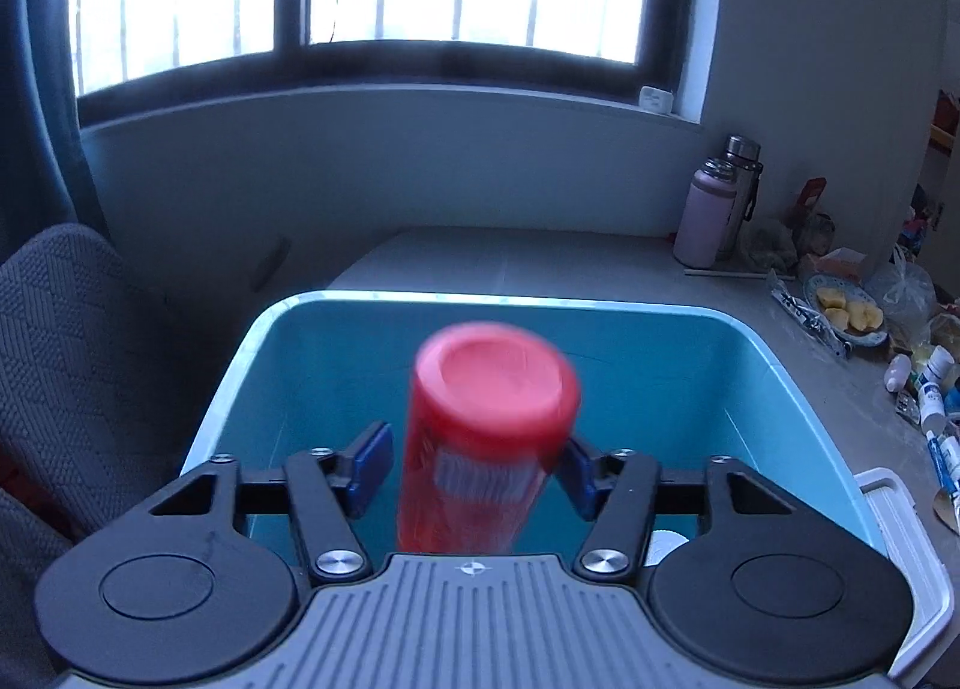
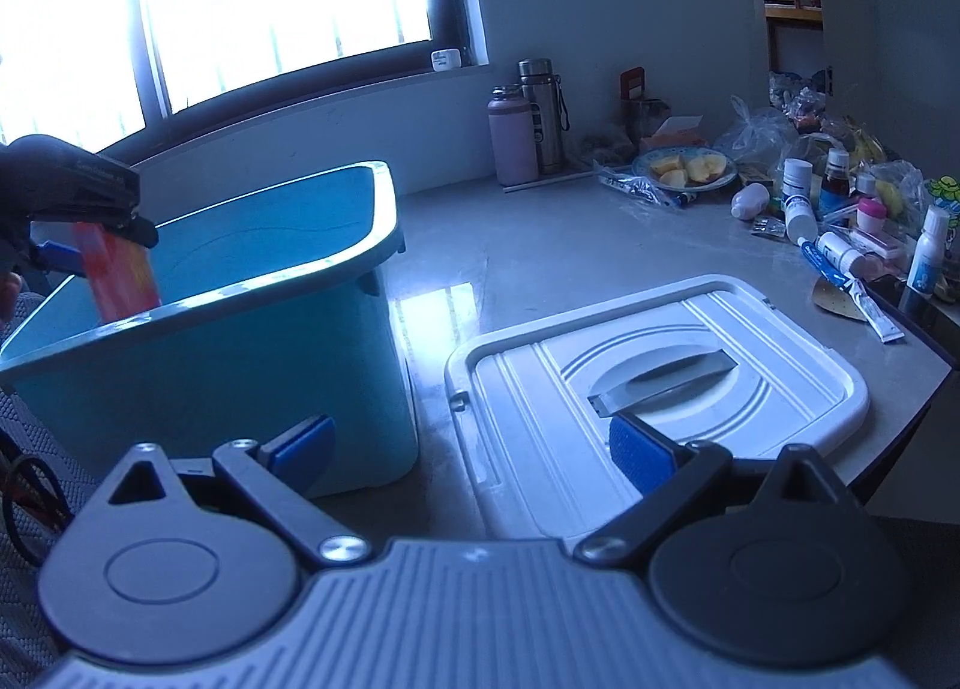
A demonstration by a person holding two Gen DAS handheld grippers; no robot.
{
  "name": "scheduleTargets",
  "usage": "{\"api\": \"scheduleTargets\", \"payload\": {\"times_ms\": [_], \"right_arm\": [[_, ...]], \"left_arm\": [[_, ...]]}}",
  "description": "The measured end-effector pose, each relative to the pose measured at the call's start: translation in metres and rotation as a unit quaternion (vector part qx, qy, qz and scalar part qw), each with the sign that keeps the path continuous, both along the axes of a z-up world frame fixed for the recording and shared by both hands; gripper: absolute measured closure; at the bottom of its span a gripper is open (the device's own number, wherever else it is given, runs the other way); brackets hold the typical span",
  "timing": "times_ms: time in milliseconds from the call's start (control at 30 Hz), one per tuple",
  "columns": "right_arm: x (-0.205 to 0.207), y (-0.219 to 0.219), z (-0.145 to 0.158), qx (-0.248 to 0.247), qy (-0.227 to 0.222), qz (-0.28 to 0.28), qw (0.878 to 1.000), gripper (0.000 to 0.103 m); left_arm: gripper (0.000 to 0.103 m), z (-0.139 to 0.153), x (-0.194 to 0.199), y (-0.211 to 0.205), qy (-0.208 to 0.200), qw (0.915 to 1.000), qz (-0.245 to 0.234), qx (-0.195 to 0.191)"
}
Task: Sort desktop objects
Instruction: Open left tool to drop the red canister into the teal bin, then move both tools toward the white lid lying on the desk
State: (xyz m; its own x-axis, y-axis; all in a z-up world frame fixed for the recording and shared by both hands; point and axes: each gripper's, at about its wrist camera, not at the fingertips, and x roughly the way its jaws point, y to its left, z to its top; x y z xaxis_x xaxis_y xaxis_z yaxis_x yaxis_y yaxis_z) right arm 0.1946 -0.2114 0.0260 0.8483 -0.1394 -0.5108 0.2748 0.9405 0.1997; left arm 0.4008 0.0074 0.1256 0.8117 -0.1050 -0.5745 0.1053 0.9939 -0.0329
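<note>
In the left wrist view my left gripper (image 1: 477, 464) stands over the open blue bin (image 1: 798, 389). A red cylindrical can (image 1: 486, 437) is between its blue pads; the left pad shows a gap, and the can is motion-blurred. In the right wrist view the left gripper (image 2: 90, 245) and red can (image 2: 120, 275) show at the bin's (image 2: 240, 341) left rim, the can partly inside. My right gripper (image 2: 474, 455) is open and empty, low over the table between the bin and its white lid (image 2: 720, 389).
Bottles, tubes and small containers (image 2: 840, 233) crowd the table's right side. A plate of fruit slices (image 2: 684, 170) and two flasks (image 2: 528, 125) stand at the back by the wall. A grey chair (image 1: 72, 365) is left of the bin.
</note>
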Motion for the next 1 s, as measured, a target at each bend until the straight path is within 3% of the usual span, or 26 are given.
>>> {"api": "scheduleTargets", "payload": {"times_ms": [167, 467, 733, 1000], "right_arm": [[0.002, -0.001, -0.002, 0.002, 0.003, 0.009, 1.0, 0.005], [-0.005, -0.011, -0.001, 0.002, 0.0, 0.027, 1.0, 0.005], [-0.016, -0.024, -0.001, 0.0, 0.003, 0.049, 0.999, 0.005], [-0.028, -0.039, -0.003, -0.003, 0.013, 0.086, 0.996, 0.005]], "left_arm": [[0.014, 0.006, -0.011, -0.005, -0.034, 0.9991, -0.004, 0.026], [0.014, 0.008, -0.023, -0.017, -0.034, 0.9989, 0.007, 0.031], [0.014, 0.019, -0.063, -0.023, -0.037, 0.9988, 0.025, 0.02], [0.014, 0.018, -0.123, -0.013, -0.014, 0.9983, 0.052, 0.022]]}}
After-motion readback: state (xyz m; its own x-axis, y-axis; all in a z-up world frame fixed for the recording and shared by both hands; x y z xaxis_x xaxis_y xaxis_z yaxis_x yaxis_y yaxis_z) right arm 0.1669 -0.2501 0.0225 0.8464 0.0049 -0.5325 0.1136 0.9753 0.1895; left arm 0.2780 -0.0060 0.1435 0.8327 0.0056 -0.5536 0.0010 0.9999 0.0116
